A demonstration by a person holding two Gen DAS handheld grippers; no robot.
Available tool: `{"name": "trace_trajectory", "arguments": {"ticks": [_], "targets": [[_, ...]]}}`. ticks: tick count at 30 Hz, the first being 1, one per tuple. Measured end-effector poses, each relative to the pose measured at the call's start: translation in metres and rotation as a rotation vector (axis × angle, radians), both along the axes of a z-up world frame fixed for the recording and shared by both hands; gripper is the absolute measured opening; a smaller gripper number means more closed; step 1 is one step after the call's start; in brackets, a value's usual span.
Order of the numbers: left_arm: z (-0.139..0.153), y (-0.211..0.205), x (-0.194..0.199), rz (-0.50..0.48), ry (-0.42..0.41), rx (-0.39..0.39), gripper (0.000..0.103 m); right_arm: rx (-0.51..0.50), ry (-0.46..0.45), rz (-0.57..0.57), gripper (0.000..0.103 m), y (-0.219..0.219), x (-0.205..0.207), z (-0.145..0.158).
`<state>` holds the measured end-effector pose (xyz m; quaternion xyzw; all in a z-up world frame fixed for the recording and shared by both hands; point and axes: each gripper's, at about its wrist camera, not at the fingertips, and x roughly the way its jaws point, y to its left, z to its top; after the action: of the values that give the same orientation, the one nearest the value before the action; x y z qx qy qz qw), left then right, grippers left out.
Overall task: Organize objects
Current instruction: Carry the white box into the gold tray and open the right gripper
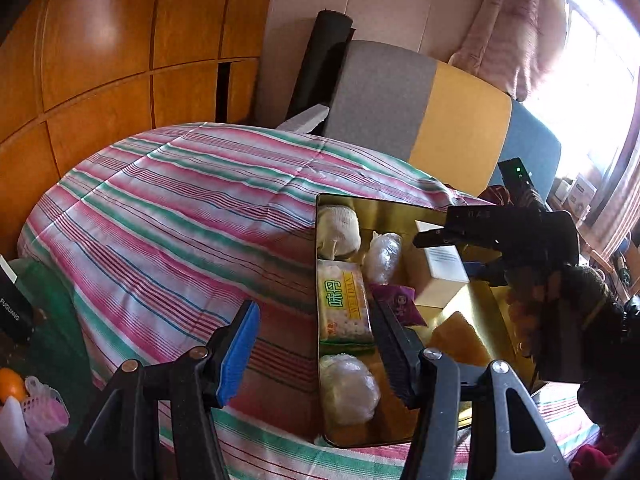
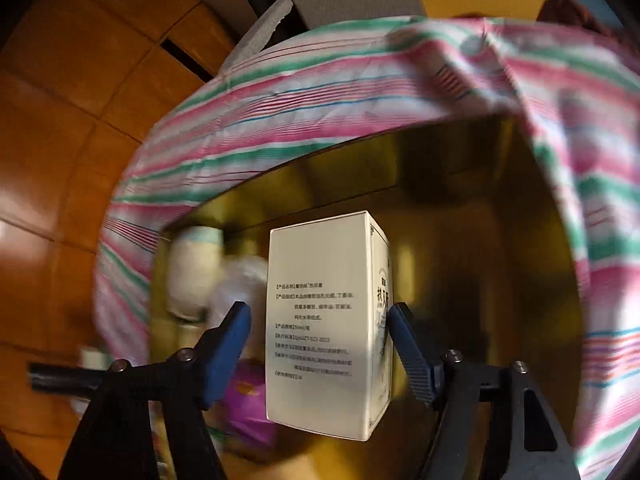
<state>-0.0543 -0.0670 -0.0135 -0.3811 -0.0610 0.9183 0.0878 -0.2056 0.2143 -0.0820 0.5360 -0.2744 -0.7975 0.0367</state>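
Gold-lined rectangular tray (image 1: 486, 296) on striped bedcover (image 1: 168, 208) is already holding several wrapped packets; white printed carton (image 2: 328, 328) is standing inside, apparently just freed between the right gripper's (image 2: 320, 344) parted fingers. Left gripper (image 1: 316, 356) is hovering half-open, empty. Sorting is looking well advanced.

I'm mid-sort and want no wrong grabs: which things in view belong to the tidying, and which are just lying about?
Part of the job:
- gold tray
- white box, between the open pads of the right hand-held gripper
- snack packet
- purple sachet
- wrapped bundles

Lying about:
- striped bedcover
- chair
- orange
- wooden wardrobe
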Motion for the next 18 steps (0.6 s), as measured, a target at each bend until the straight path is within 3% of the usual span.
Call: {"name": "trace_trajectory", "arguments": {"ticks": [4,9,18], "targets": [[-0.001,0.007,0.002,-0.013,0.000,-0.001,0.058,-0.100,0.027,0.059,0.074,-0.011,0.003,-0.002],[0.003,0.014,0.007,-0.023,0.011,-0.014,0.058,-0.080,0.066,0.046,0.074,-0.009,0.009,0.007],[0.015,0.030,0.021,-0.050,0.044,-0.037,0.058,0.098,0.212,0.082,0.085,0.004,0.058,0.055]]}}
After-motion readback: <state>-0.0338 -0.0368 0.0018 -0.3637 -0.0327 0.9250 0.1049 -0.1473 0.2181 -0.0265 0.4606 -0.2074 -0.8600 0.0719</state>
